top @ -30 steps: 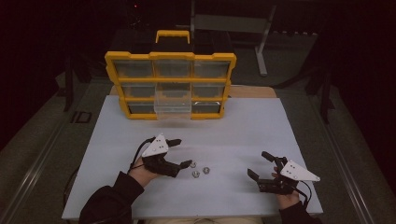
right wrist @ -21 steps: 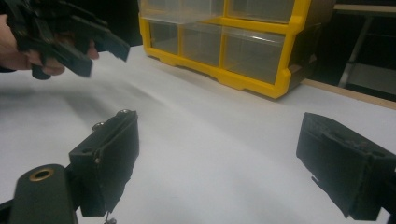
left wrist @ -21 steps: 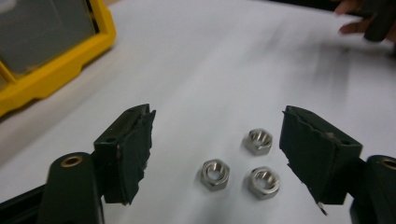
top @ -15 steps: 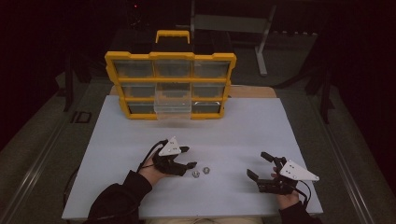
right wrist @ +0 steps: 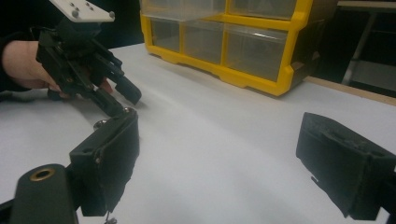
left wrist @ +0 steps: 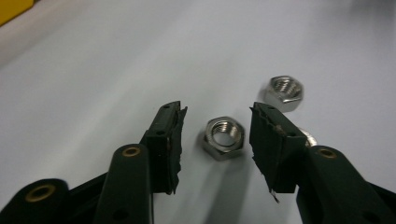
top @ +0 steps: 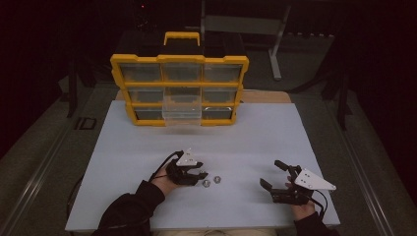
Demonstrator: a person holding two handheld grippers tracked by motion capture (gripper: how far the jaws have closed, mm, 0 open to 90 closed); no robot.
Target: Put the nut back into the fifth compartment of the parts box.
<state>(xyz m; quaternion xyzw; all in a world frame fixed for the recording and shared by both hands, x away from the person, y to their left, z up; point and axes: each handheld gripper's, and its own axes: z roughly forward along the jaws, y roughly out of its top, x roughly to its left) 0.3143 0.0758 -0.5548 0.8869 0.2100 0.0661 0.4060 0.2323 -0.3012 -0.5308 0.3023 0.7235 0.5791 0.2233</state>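
Two steel hex nuts lie on the white table, one (top: 206, 183) beside the other (top: 217, 179). My left gripper (top: 200, 177) is lowered over them, and its jaws have just been closing. In the left gripper view the nearer nut (left wrist: 223, 137) lies flat between the black pads, with a gap on each side. The second nut (left wrist: 283, 92) rests just beyond the right pad. My right gripper (top: 271, 174) sits low at the front right, open with nothing between its fingers (right wrist: 109, 163).
A yellow drawer organizer (top: 179, 61) stands at the back of the table (top: 275, 132), with one clear drawer (top: 182, 112) of its bottom row pulled out. The right gripper view shows the organizer (right wrist: 233, 70) and the left gripper (right wrist: 122, 103).
My left gripper has moved right and down onto the nuts, and its jaws have narrowed around one. The right gripper has stayed where it was.
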